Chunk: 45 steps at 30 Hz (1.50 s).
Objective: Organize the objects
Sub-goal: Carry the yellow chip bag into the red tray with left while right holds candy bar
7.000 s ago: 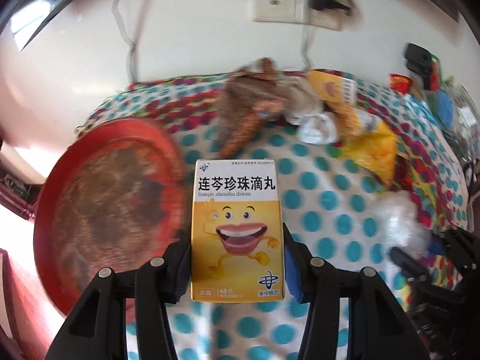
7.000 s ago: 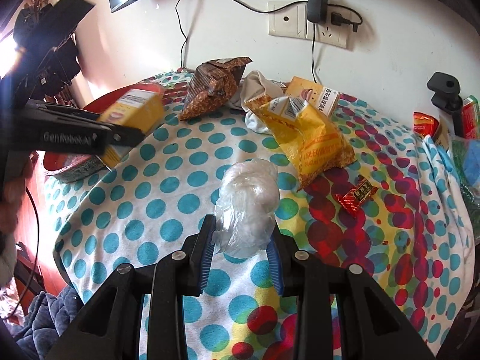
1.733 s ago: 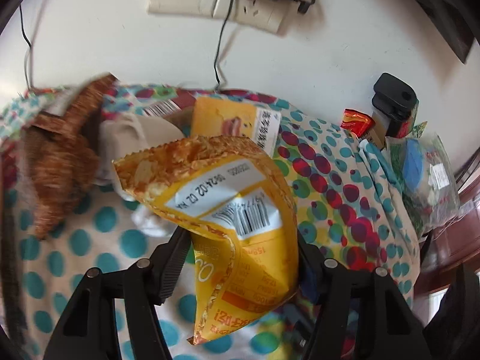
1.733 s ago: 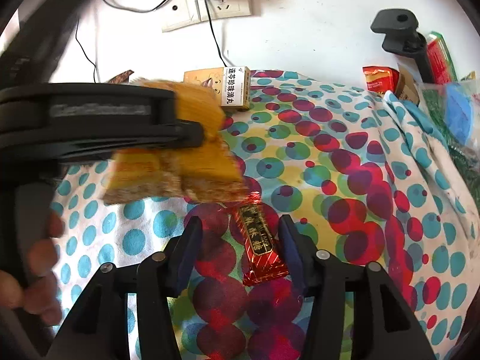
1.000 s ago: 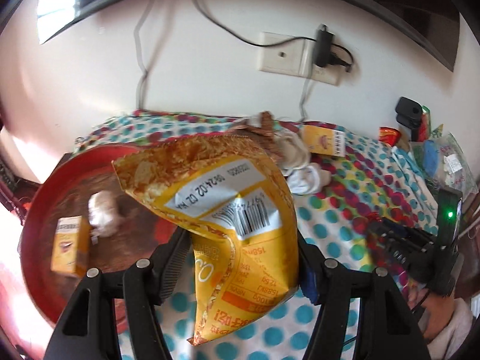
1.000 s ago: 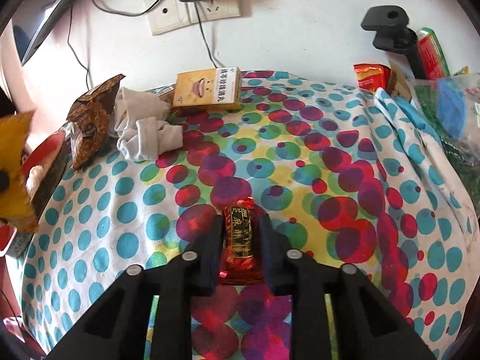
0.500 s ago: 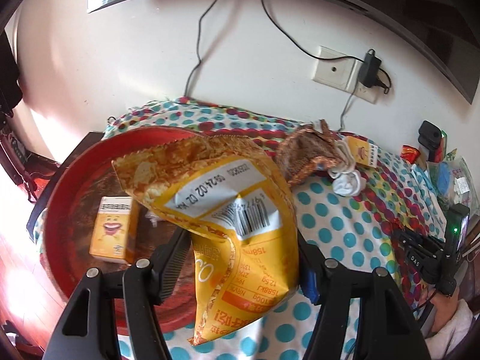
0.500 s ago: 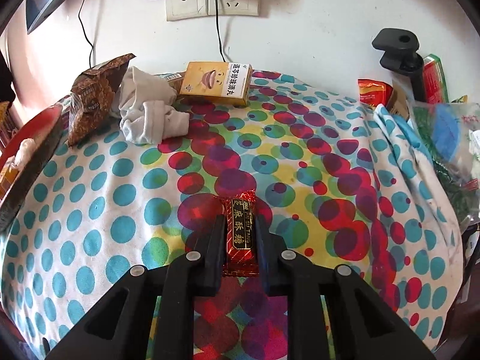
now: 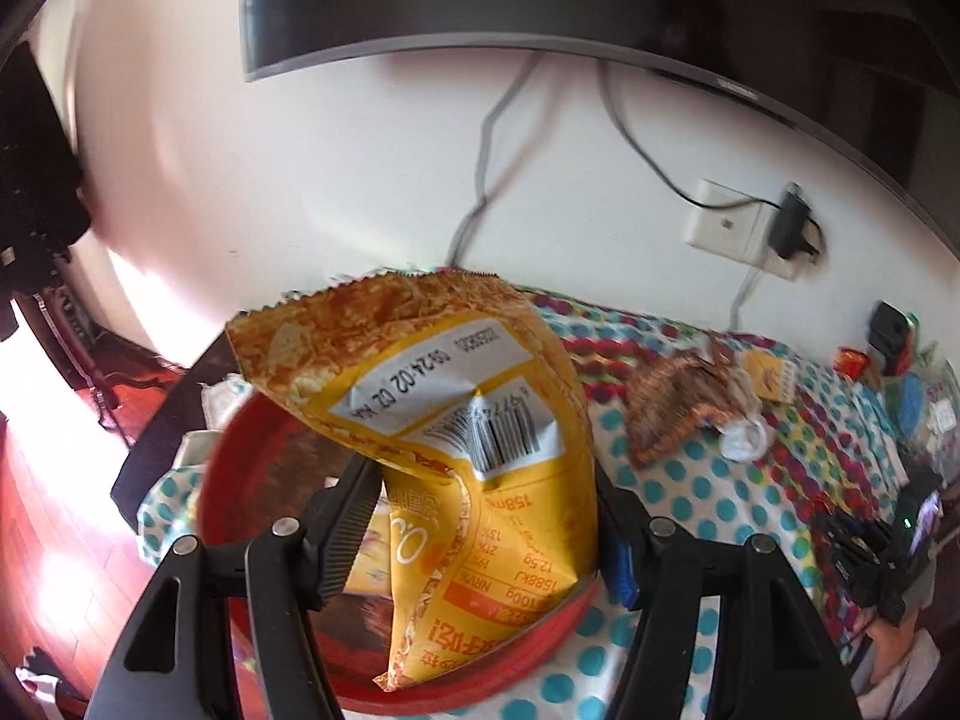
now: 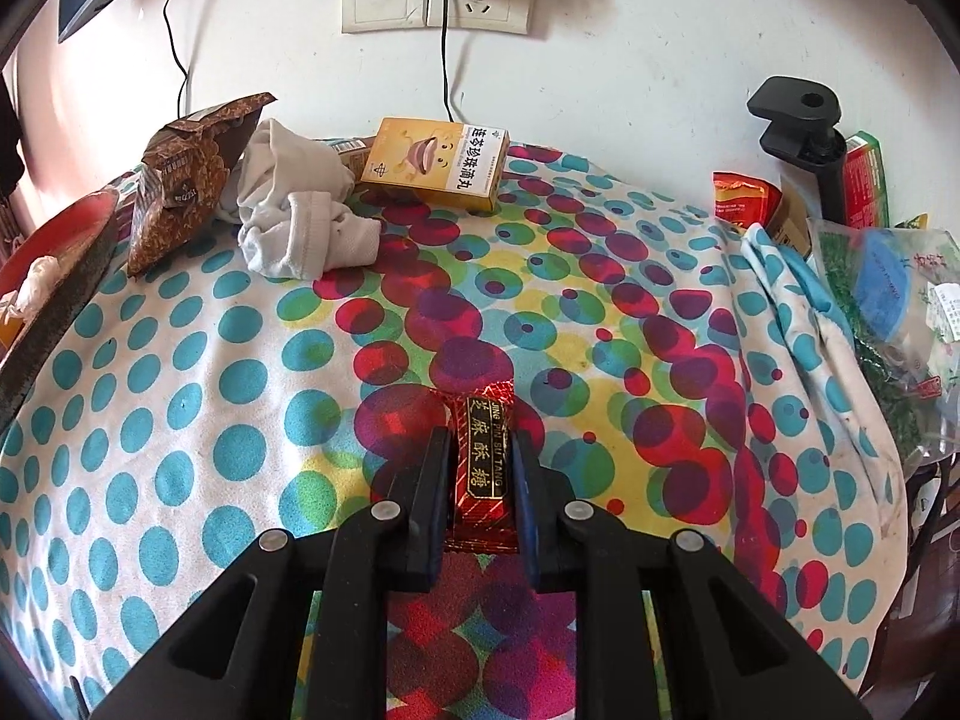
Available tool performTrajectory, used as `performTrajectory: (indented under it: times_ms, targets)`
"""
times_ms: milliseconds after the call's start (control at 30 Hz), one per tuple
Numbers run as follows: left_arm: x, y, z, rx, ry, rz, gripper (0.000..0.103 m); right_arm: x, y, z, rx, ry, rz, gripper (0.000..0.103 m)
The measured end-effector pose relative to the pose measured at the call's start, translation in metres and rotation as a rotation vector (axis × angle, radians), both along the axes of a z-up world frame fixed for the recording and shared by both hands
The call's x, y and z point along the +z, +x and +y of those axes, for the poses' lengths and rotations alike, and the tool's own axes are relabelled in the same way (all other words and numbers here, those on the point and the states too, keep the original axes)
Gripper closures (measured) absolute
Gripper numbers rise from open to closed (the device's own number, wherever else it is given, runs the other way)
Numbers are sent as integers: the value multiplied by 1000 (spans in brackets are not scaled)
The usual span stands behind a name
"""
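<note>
- My left gripper (image 9: 486, 516) is clamped across the middle of a crinkly yellow foil snack bag (image 9: 456, 438); both pads press its sides, and the bag hangs upside down with its barcode facing me.
- That bag looks light and puffy, soft and a bit slick, so I judge a mid-body pinch safest; squeeze harder and whatever is inside may crush.
- Straight under it sits the round red tray (image 9: 522, 654) – I'm taking that as my landmark. The bag's lower end hangs over the tray's near rim, not yet resting on it as far as I can tell.
- My right gripper (image 10: 480, 468) is closed on a small red foil-wrapped candy bar with gold lettering (image 10: 486, 468), jaws nearly together along its long sides.
- The candy looks stiff, light, slippery in its wrapper; a grip along the length suits it. It lies on the polka-dot tablecloth (image 10: 180, 420), well to the right of the tray.
- Farther back, between tray and wall: a brown crumpled snack packet (image 10: 186, 174), a bunched white cloth (image 10: 300, 222) touching it, then a yellow cardboard medicine box (image 10: 438, 168).
</note>
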<state>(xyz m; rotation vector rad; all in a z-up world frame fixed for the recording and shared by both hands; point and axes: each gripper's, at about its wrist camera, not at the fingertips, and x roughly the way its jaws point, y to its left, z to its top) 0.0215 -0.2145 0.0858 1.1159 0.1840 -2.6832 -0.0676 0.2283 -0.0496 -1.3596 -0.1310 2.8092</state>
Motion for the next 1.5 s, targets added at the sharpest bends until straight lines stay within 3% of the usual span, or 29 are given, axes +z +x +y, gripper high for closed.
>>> performTrajectory:
  times_ms: [233, 467, 733, 900, 1333, 1500]
  targets:
    - [-19, -19, -60, 90, 60, -87, 37, 1, 1, 1, -1, -15, -1, 83]
    - [-58, -49, -100, 121, 144, -191, 37, 1, 0, 1, 0, -13, -1, 83]
    - [-94, -79, -123, 160, 145, -265, 37, 1, 0, 1, 0, -11, -1, 83]
    - [-104, -84, -130, 166, 170, -258, 34, 1, 0, 0, 0, -11, -1, 83]
    - [-108, -76, -130, 209, 94, -258, 26, 1, -2, 1, 2, 33, 2, 83]
    - [-94, -64, -122, 198, 45, -214, 26, 0, -5, 1, 3, 44, 2, 83]
